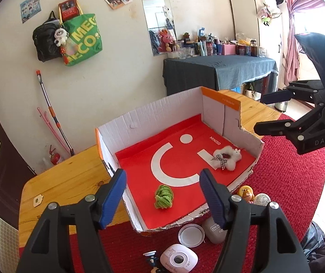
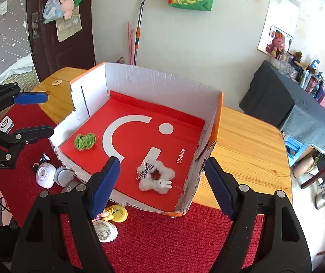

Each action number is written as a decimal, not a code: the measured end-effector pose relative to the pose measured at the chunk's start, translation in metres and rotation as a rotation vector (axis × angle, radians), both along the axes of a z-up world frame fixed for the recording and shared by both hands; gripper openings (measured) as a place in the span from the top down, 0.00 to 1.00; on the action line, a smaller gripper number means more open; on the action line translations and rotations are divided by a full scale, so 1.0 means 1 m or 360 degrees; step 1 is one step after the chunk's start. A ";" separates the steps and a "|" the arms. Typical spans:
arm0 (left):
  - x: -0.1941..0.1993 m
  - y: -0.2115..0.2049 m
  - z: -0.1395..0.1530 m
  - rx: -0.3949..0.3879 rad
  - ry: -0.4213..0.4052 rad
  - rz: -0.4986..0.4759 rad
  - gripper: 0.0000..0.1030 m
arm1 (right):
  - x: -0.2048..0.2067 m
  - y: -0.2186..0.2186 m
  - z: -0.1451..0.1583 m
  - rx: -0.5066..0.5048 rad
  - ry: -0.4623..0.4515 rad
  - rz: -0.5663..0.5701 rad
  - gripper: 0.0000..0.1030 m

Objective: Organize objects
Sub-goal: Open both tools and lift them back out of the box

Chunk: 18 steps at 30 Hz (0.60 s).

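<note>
Red paper lined the floor of the cardboard box (image 1: 153, 111), and two soft things already lay on it: a green knitted piece (image 1: 163, 196) near the front wall on your left side, and a white fluffy charm (image 2: 155, 176) with a checked bow toward your right. Your left hand-held gripper (image 1: 163, 199) hung above the green piece with its blue pads spread and nothing between them; your right hand-held gripper (image 2: 160, 186) hung the same way over the white charm, jaws apart and empty. What remained to sort lay outside the box on the red mat (image 2: 162, 238), just below its torn front edge. The white round lid (image 1: 191, 235), the grey case (image 1: 214, 231) and the small pink camera (image 1: 178, 259) sat directly beneath your left gripper, nearer you than the box. The yellow figure (image 2: 114, 213) and the speckled white disc (image 2: 104, 229) sat under your right gripper's left pad. Each hand looked closest to its own cluster, so the next reach would probably mean pulling back and tipping down rather than going forward.
</note>
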State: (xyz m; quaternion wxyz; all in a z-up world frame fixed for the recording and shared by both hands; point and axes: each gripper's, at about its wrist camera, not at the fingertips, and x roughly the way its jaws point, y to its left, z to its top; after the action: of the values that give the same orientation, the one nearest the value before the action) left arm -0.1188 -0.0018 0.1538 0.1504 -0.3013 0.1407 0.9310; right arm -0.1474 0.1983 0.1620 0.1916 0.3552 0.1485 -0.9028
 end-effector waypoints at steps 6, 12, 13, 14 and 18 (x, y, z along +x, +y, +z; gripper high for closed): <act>0.024 0.000 0.013 0.0066 0.0084 0.0023 0.25 | 0.029 0.001 0.014 -0.0062 0.0105 -0.0006 0.19; 0.045 -0.003 0.011 0.0114 0.0170 0.0102 0.19 | 0.054 0.002 0.014 -0.0131 0.0177 -0.0024 0.16; 0.049 -0.004 0.010 0.0136 0.0178 0.0113 0.18 | 0.056 0.002 0.013 -0.0145 0.0187 -0.0031 0.15; 0.053 -0.006 0.009 0.0159 0.0184 0.0125 0.17 | 0.061 0.002 0.011 -0.0159 0.0202 -0.0039 0.15; 0.067 -0.011 0.001 0.0226 0.0211 0.0194 0.13 | 0.076 0.000 0.004 -0.0176 0.0282 -0.0092 0.14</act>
State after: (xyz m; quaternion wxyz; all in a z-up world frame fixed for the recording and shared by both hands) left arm -0.0520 -0.0129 0.1546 0.1049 -0.2358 0.0656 0.9639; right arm -0.0712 0.1979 0.1660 0.1709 0.2669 0.1043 -0.9427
